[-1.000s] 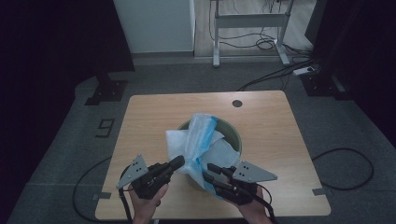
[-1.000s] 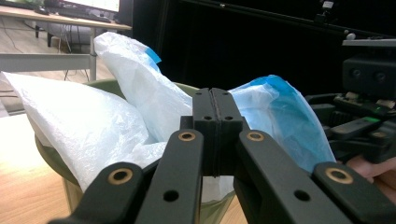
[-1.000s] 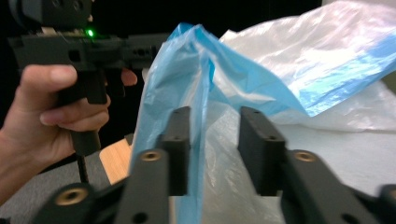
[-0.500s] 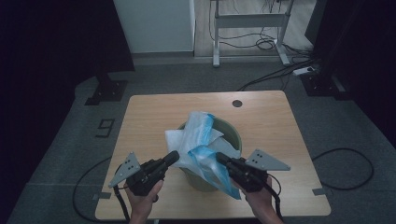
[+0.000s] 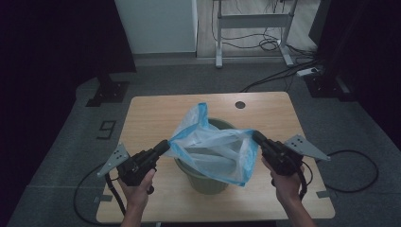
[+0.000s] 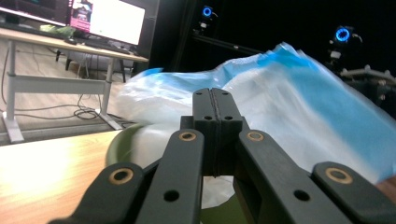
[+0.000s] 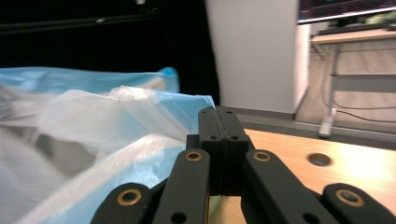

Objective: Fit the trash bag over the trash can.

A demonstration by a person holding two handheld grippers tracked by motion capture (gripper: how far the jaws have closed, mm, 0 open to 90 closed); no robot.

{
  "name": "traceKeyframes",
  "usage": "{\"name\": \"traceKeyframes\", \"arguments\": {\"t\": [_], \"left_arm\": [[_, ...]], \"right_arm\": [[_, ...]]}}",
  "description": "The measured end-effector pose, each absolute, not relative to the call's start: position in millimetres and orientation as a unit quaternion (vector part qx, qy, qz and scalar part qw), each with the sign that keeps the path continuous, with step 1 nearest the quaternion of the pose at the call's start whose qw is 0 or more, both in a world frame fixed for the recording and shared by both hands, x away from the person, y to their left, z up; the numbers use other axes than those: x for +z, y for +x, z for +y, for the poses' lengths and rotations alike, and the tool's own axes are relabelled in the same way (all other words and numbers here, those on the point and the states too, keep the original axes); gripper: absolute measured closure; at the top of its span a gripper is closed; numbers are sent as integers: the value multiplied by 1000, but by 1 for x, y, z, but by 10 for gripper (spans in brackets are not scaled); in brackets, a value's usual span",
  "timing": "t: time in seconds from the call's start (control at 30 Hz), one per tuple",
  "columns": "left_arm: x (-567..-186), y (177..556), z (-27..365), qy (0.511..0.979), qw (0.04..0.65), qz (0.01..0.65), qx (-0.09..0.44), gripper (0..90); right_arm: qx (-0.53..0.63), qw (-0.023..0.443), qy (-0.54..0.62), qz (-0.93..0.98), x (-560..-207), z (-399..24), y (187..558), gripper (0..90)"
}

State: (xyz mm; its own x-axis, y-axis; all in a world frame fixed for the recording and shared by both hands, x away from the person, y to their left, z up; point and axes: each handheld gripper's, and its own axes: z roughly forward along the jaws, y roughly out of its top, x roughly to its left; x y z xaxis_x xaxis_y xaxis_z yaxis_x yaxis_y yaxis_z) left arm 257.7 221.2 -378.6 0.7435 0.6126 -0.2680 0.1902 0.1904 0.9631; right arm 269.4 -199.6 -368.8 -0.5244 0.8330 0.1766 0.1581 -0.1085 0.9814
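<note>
A thin white-and-blue plastic bag [image 5: 213, 149] is stretched wide above a green bin [image 5: 205, 182] on the wooden table [image 5: 151, 113]. My left gripper [image 5: 162, 145] is shut on the bag's left corner. My right gripper [image 5: 257, 137] is shut on its right edge, so the film spans between them. In the left gripper view the closed jaws [image 6: 215, 95] stand against the bag [image 6: 289, 93], with the bin's green rim [image 6: 119, 144] below. The right gripper view has closed jaws [image 7: 219, 114] beside the bag [image 7: 93, 126].
A round cable hole [image 5: 240, 105] sits near the table's far edge. Behind the table are a white cabinet [image 5: 156, 26] and a metal desk frame [image 5: 253, 21], with cables [image 5: 279, 78] on the floor. Black cables trail off both sides of the table.
The right gripper has swung out to the right and slightly away, and the left has shifted a little left. The bag, bunched over the bin before, is now pulled wide between them.
</note>
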Motion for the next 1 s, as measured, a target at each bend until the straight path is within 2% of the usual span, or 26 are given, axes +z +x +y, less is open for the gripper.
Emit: {"name": "traceKeyframes", "arguments": {"t": [0.37, 0.73, 0.93, 1.0], "left_arm": [[-404, 245, 242, 608, 706, 340, 130, 900], [-426, 227, 250, 631, 692, 334, 111, 899], [-430, 225, 246, 639, 685, 332, 108, 897], [-426, 224, 245, 638, 689, 328, 103, 841]], "right_arm": [[616, 267, 441, 596, -403, -230, 257, 889], [615, 234, 435, 615, -436, -230, 237, 888], [622, 223, 433, 613, -440, -233, 233, 874], [625, 223, 425, 615, -437, -232, 231, 854]]}}
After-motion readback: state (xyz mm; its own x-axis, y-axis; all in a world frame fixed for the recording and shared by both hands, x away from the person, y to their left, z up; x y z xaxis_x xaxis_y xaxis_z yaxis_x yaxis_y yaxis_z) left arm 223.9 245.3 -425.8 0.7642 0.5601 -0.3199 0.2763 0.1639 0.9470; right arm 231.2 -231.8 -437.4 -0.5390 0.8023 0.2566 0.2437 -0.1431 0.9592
